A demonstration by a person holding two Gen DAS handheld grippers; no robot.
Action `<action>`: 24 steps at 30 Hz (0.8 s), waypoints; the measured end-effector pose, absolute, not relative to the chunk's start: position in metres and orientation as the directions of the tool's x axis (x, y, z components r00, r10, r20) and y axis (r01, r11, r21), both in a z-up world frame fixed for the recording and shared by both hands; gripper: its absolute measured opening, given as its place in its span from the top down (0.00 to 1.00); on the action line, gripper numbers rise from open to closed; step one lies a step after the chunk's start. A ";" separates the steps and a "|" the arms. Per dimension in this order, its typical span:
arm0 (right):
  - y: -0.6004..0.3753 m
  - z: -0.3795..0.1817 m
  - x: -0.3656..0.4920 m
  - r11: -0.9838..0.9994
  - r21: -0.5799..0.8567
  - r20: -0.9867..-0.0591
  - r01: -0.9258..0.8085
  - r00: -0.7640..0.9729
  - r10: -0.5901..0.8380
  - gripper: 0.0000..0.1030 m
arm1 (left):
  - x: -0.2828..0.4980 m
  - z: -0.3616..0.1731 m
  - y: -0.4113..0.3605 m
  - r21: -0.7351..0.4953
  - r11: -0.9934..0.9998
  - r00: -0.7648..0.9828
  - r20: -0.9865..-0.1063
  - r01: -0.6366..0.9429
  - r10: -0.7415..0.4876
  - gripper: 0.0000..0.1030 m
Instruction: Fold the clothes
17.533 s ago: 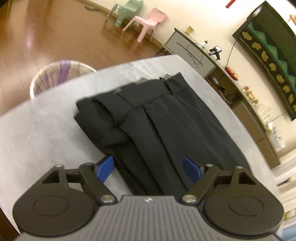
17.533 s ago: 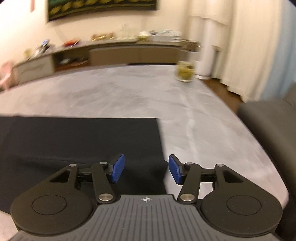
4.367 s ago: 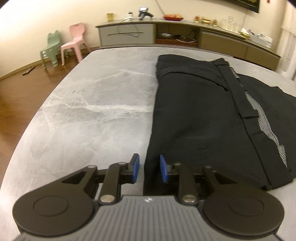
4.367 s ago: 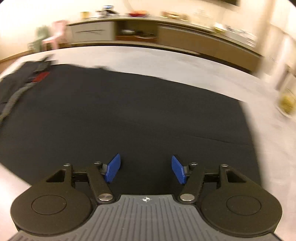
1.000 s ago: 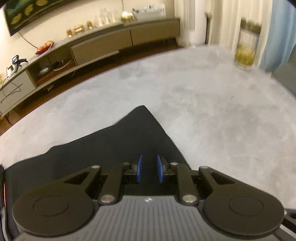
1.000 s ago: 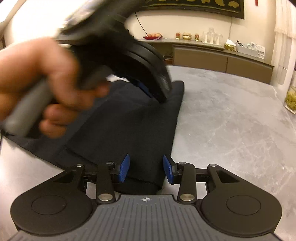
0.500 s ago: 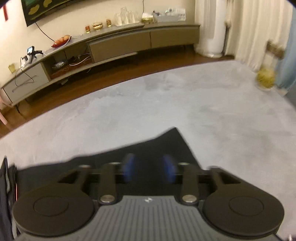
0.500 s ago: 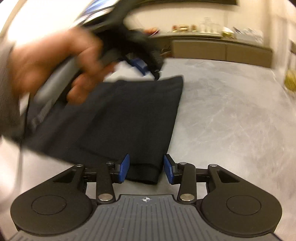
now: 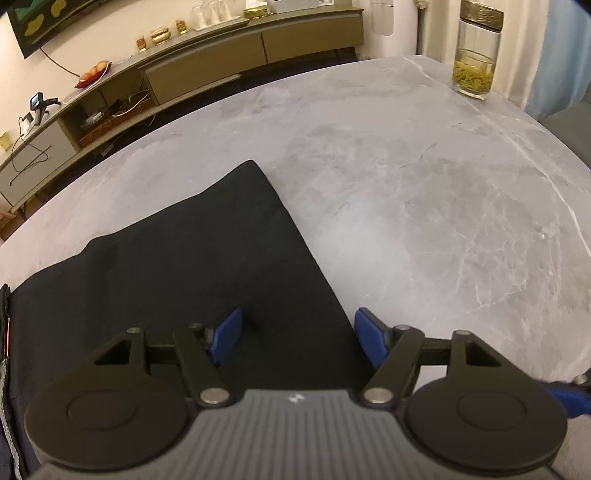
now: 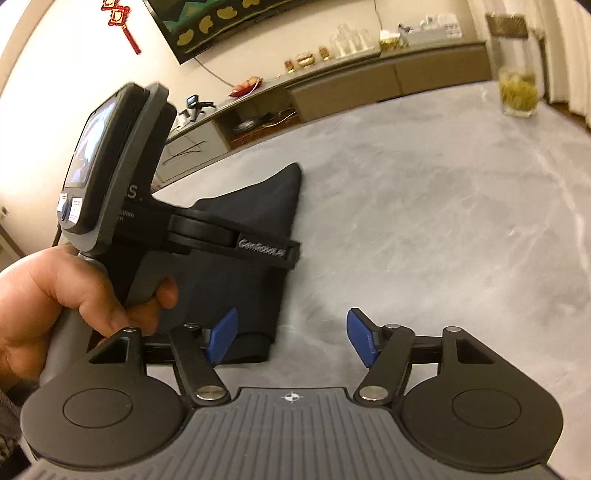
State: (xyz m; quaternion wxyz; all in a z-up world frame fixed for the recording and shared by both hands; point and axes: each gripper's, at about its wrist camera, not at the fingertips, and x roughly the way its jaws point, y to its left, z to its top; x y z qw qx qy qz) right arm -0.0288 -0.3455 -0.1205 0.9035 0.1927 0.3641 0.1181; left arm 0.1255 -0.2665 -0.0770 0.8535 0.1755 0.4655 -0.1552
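Left wrist view looks down past the left claw [image 9: 297, 341], whose blue pads stand wide and are opening, with nothing pinched between them. Under it lies the black garment [image 9: 177, 280], folded flat on the grey marbled tabletop [image 9: 424, 206]; its right edge runs between the pads, so one pad hangs over cloth and the other over bare stone. A far corner of the cloth points toward the low sideboard [image 9: 207, 62] by the wall. A lidded glass jar [image 9: 476, 51] with yellow-green contents stands near the tabletop's far right edge. At the left border a strip of grey mesh trim and a small red tag show, seen only here.

Right wrist view adds what the first cannot: the person's left hand [image 10: 70, 299] wrapped around the handle of the left claw [image 10: 295, 254], which hangs above the garment [image 10: 243, 291], its screen side turned to this camera. The right claw [image 10: 291, 334] is also wide and opening, empty, with the near right corner of the folded cloth just inside its left pad and bare tabletop [image 10: 443, 229] under the rest. The jar [image 10: 517, 77] appears blurred here, and a red knot ornament [image 10: 122, 18] hangs on the wall.
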 end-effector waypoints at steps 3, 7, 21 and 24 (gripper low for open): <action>-0.327 -0.125 -0.017 0.909 0.406 -0.618 -0.092 0.705 0.347 0.32 | 0.132 -0.078 -0.267 0.163 0.892 0.517 -0.851 0.421 -0.089 0.31; -0.308 -0.135 -0.009 0.944 0.312 -0.646 -0.103 0.705 0.291 0.46 | 0.136 -0.078 -0.265 0.146 0.895 0.503 -0.859 0.422 -0.096 0.30; -0.256 -0.122 -0.034 0.958 0.004 -0.591 -0.286 0.772 0.233 0.92 | 0.144 -0.076 -0.266 0.171 0.857 0.511 -0.851 0.487 -0.121 0.71; -0.252 -0.118 -0.035 0.957 0.007 -0.573 -0.290 0.783 0.241 0.91 | 0.143 -0.074 -0.261 0.165 0.849 0.516 -0.845 0.502 -0.141 0.82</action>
